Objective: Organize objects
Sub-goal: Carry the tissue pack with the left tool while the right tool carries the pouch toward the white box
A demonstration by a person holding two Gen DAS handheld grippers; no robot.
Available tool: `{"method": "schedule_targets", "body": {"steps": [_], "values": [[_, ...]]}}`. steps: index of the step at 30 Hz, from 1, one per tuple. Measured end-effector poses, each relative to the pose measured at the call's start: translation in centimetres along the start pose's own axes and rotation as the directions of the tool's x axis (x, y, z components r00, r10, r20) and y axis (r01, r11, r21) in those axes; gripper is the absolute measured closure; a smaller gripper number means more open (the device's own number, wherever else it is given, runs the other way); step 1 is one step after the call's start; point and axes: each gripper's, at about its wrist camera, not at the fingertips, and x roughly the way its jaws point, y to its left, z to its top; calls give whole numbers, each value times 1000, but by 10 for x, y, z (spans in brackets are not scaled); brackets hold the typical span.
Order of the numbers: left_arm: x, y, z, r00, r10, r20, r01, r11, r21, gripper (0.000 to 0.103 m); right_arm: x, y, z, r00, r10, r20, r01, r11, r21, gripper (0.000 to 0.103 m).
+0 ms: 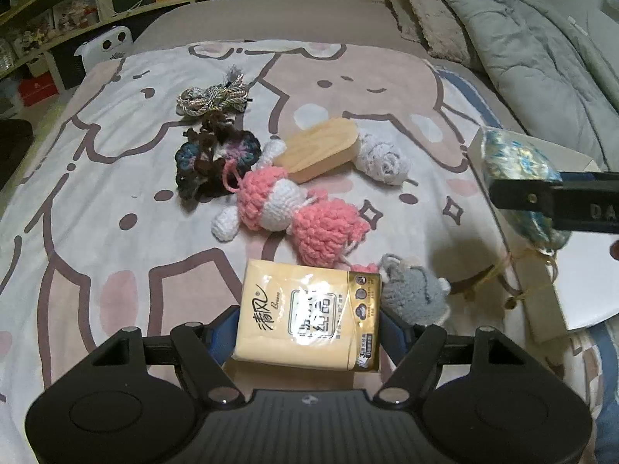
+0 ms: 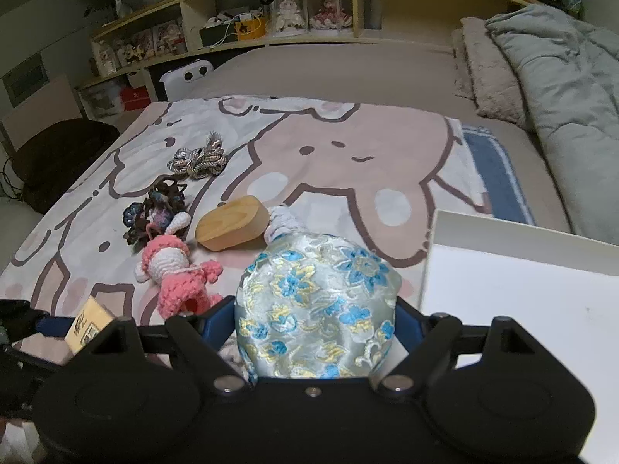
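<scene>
**Both tongs loaded over the bed: soft goods in hand**

Left tongs (image 1: 309,332) clamped on a yellow tissue pack (image 1: 309,317), pads on its two short sides, pack lifted clear of the blanket (image 1: 116,154) near the bed's near edge. Judged light and squashy; film wrap looks slick, so a hold across the middle, as now, seems safest. Squeeze harder and it will only crumple.

Right tongs (image 2: 315,332) gripping a brocade pouch (image 2: 317,301), pale satin with blue and yellow flowers, bulging between the pads. It hangs beside the white tray (image 2: 522,309) at the bed's right edge. Fabric likely slippery and the filling soft; its cord dangles below in the left view and could snag on the tray rim.

Still lying mid-blanket:
- pink crochet doll (image 1: 278,205), floppy, take by the body
- wooden block (image 1: 317,150), stiff, smooth, the heaviest-looking; grip across its narrow sides
- white crochet rose (image 1: 381,162), touching the block
- dark crochet flower (image 1: 212,158)
- braided cord bundle (image 1: 214,96), farther back
- grey crochet mouse (image 1: 414,290), just beside the tissue pack
</scene>
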Motion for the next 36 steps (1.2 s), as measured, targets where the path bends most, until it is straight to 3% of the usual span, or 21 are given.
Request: {"method": "schedule_targets", "body": {"steps": [10, 22, 30, 36], "values": [[-38, -36, 10, 996, -51, 70, 50, 999, 16, 29, -61, -30, 4, 999, 0, 36, -1, 1000, 26, 19], [-57, -122, 46, 976, -151, 155, 141, 987, 79, 29, -120, -119, 8, 987, -118, 112, 110, 991, 77, 19], [-34, -196, 58, 963, -225, 148, 214, 973, 92, 29, -125, -189, -7, 974, -205, 98, 192, 974, 123, 19], [-1, -242, 52, 963, -255, 85, 249, 966, 72, 29, -112, -232, -36, 968, -242, 70, 232, 965, 123, 19]]}}
